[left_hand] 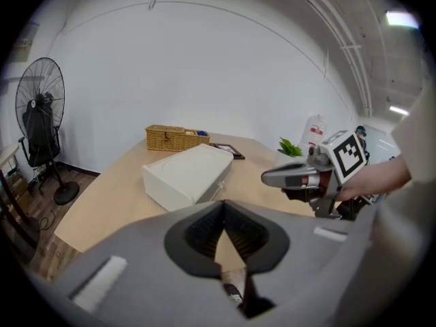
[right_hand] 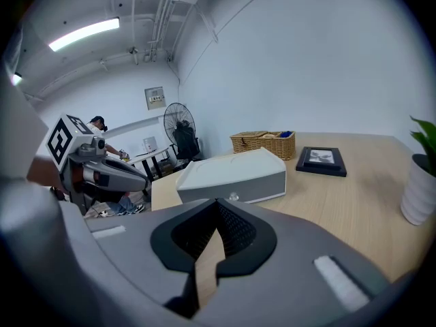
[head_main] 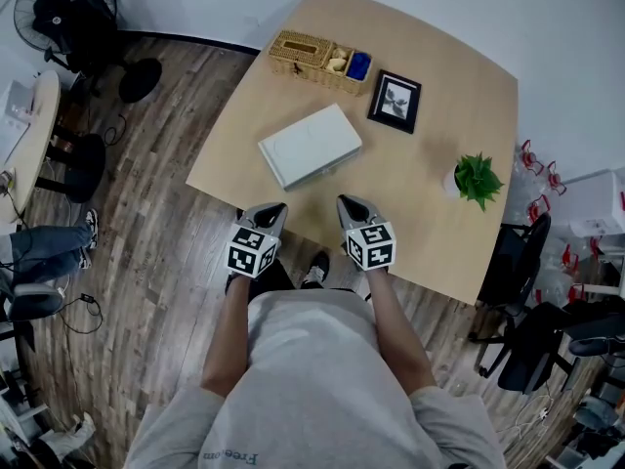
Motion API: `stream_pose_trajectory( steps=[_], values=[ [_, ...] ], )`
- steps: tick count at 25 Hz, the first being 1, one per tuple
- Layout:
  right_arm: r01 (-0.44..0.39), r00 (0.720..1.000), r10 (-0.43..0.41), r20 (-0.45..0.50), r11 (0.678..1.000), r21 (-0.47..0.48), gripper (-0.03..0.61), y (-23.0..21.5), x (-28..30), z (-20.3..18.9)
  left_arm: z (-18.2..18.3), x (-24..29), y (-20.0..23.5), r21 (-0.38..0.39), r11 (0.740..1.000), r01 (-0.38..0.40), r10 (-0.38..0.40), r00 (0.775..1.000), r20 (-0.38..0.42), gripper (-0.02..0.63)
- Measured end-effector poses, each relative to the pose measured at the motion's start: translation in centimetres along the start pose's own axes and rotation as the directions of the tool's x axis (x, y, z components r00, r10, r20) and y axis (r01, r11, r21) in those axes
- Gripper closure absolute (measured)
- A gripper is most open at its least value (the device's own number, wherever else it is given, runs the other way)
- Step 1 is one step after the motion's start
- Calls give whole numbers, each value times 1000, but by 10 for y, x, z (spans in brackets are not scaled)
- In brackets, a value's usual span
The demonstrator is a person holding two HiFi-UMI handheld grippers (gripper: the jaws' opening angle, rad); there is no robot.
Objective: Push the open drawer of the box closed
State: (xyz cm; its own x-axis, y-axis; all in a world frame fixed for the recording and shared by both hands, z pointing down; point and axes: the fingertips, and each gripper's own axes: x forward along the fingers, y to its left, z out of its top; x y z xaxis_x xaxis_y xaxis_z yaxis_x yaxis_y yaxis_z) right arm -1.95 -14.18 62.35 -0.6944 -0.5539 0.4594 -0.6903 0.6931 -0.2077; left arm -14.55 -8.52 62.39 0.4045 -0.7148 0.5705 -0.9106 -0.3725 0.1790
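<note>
A white box (head_main: 310, 145) lies in the middle of the wooden table (head_main: 449, 86). Its drawer front with a small round knob (right_hand: 234, 197) faces the near edge and looks about flush with the box body; I cannot tell whether a small gap is left. Both grippers hover over the table's near edge, a short way from the box and touching nothing. My left gripper (head_main: 276, 209) is shut and empty, with its tips together (left_hand: 223, 206). My right gripper (head_main: 347, 202) is also shut and empty (right_hand: 218, 204), and points at the drawer front.
A wicker basket (head_main: 317, 60) stands at the far edge, with a framed picture (head_main: 395, 101) to its right. A potted plant (head_main: 477, 179) is at the right edge. A fan (head_main: 68, 8) and a seated person's legs (head_main: 39, 252) are at the left. Office chairs (head_main: 532, 330) crowd the right.
</note>
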Motion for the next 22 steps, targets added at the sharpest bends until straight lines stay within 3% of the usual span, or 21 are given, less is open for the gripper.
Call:
stream_pose_trajectory(
  steps=[6, 22],
  values=[
    [2, 1000, -2, 3, 1000, -29, 577, 5, -1, 0, 0, -3, -2, 4, 1000, 1, -1, 1000, 7, 561],
    [-1, 1000, 1, 16, 1000, 9, 577, 1, 4, 4, 8, -8, 7, 3, 1000, -30, 30, 999, 35, 561]
  ],
)
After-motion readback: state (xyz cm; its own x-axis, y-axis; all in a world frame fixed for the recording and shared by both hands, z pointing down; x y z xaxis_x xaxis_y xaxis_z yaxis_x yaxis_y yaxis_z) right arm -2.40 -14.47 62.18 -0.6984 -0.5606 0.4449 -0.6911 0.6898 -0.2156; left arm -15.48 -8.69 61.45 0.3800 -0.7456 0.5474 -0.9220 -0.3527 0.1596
